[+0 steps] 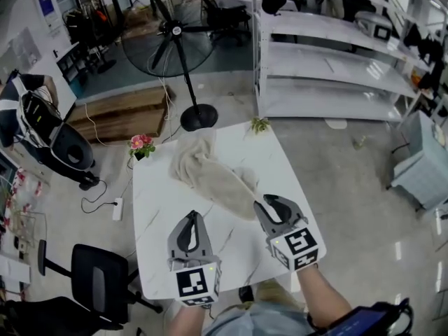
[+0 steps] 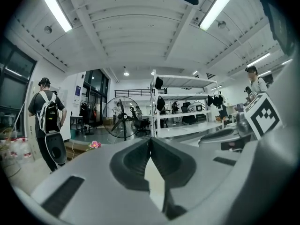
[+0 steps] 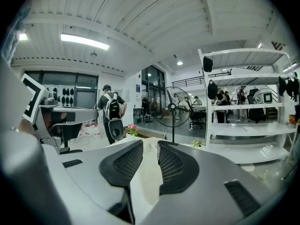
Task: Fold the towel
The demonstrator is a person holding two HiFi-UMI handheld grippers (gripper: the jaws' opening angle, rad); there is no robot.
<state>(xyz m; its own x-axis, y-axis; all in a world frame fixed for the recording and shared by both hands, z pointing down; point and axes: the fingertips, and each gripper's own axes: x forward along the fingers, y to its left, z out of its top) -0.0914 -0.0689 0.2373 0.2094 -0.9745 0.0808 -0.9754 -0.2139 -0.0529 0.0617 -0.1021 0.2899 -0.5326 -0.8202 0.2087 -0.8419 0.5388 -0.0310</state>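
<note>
While the left gripper (image 1: 191, 217) has its fingers pressed together on nothing, the right gripper (image 1: 273, 203) has its fingers parted, slack towel (image 1: 210, 173) end between them. Soft, light, floppy cloth, bunched beyond the fingertips on the table (image 1: 154, 208); corners look the best hold.

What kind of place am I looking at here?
Likely a workshop or lab hall: tall white metal shelving, a large pedestal fan, and a black office chair beside the white table.

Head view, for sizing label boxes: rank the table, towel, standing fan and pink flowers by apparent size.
Table, largest.
Standing fan and towel look alike; the fan stands farther, so unranked.
Pink flowers, smallest.
</note>
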